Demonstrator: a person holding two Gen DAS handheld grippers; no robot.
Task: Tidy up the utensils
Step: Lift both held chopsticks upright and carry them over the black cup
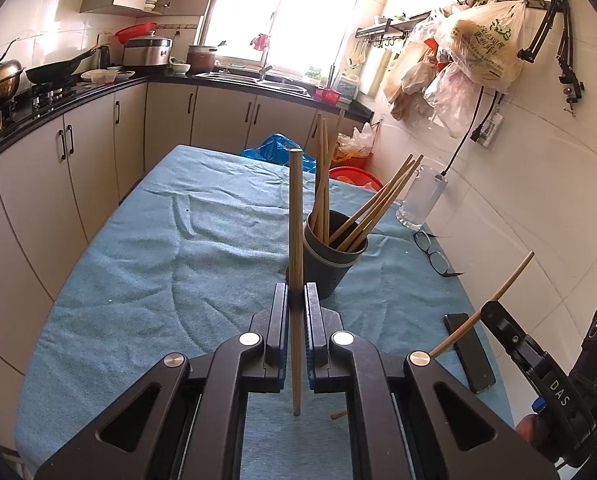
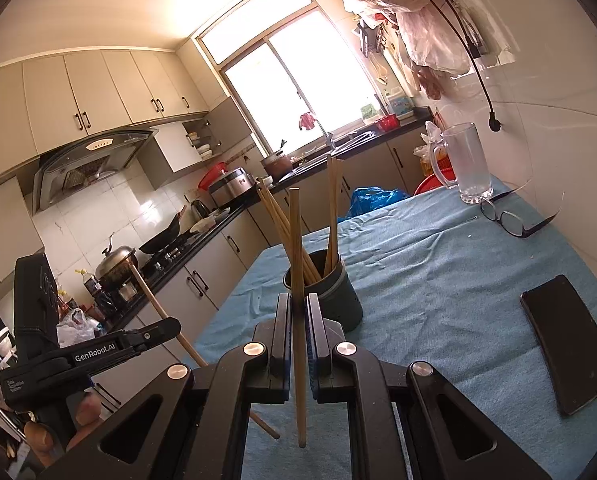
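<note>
A dark round utensil holder point(image 1: 332, 258) stands on the blue cloth and holds several wooden chopsticks point(image 1: 372, 208). It also shows in the right wrist view point(image 2: 334, 294). My left gripper point(image 1: 297, 296) is shut on one upright wooden chopstick point(image 1: 295, 208), just in front of the holder. My right gripper point(image 2: 298, 304) is shut on another upright chopstick point(image 2: 295, 240), close before the holder. Each gripper shows in the other's view, the right gripper point(image 1: 494, 312) at lower right with its chopstick point(image 1: 510, 278), the left gripper point(image 2: 170, 326) at lower left with its chopstick point(image 2: 146, 288).
A blue cloth covers the table point(image 1: 158, 240). A glass mug point(image 2: 466, 168), black glasses point(image 2: 506, 220) and a black phone point(image 2: 566, 340) lie on the table's right side by the tiled wall. Kitchen counters with pans run along the left point(image 1: 58, 92).
</note>
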